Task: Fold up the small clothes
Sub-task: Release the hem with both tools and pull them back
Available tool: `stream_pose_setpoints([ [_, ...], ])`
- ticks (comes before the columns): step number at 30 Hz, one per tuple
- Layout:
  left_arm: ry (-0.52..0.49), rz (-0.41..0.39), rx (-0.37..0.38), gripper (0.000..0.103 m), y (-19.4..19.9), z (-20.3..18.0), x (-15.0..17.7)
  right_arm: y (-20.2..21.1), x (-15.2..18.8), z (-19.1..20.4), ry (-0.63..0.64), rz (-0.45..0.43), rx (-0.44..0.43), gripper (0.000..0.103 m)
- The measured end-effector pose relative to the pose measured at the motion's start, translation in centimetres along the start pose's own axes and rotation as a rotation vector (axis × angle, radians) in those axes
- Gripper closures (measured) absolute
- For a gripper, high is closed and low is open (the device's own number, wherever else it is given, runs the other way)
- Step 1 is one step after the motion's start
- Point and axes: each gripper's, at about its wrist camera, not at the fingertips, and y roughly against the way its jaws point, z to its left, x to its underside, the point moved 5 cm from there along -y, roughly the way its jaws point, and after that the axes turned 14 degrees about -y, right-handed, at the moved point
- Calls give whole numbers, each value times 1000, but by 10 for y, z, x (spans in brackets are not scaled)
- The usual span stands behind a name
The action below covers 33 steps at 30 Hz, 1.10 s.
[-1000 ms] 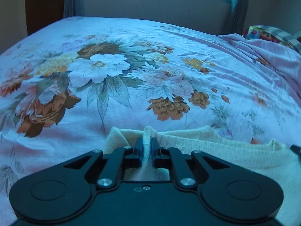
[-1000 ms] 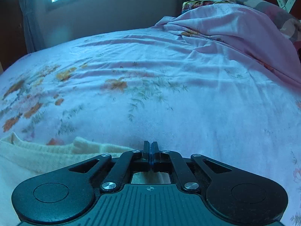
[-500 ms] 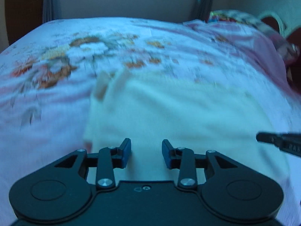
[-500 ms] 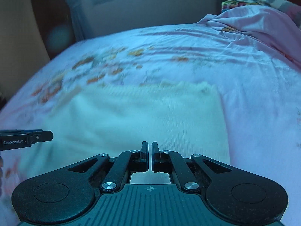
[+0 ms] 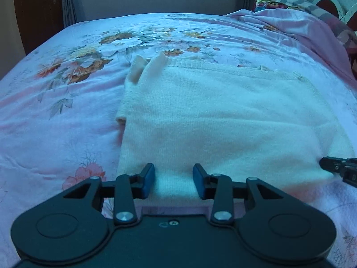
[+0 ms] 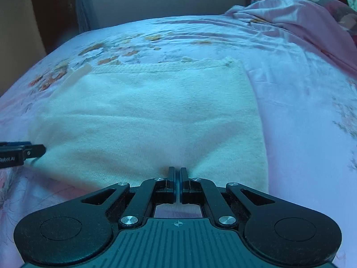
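- 1 s ago both our tongs were pinching the far edge of the cream knit garment (image 5: 218,116), low to the bedsheet (image 5: 55,111), w/ only a strip of cloth in view. Now the whole piece lies flat across the mid frame in both views, folded over on itself as far as we can judge.
- Left gripper (image 5: 173,179): was pressed on a bunch of knit, now spread wide, blue pads either side of the near hem at lower centre, nothing held. So the left corner's been let go.
- Right gripper (image 6: 177,178): pressed together. Knit puckers toward the tips at lower centre of the right view, so it looks like it pinches the near edge; the cloth between the pads itself isn't visible, so that's a judgement.
- Meaning: one fold seems laid down; the left side is released, the right not yet. Next prob. release + smooth or a 2nd fold.
- Sleeve/cuff bits (image 5: 139,71) stick out at the upper left corner of the garment, untidy, may need tucking.
- Hard to tell: how many layers are stacked; what kind of garment it is; near hem is hidden behind both tool bodies.
- The other tool shows only as a dark tip at the frame edge in each view (right edge in left view, left edge in right view).
- Crumpled pink cover (image 6: 301,22) in upper right, partly cut off. Strong blue cast blurs colours.
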Motion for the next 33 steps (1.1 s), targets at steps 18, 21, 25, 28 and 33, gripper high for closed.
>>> stream_pose_setpoints([
  [18,101,30,-71,63,13,-1,6,40,6,-40,-226,-31,53,103],
  [21,118,26,-66,62,17,4,8,44,7,-49,-249,-26,70,103],
  [25,152,-5,-51,62,27,10,7,48,4,-53,-268,-29,72,103],
  [28,151,-31,-38,59,32,10,2,52,-2,-51,-271,-56,60,103],
  [33,126,4,-36,54,14,4,7,35,-4,-46,-219,-41,97,103],
])
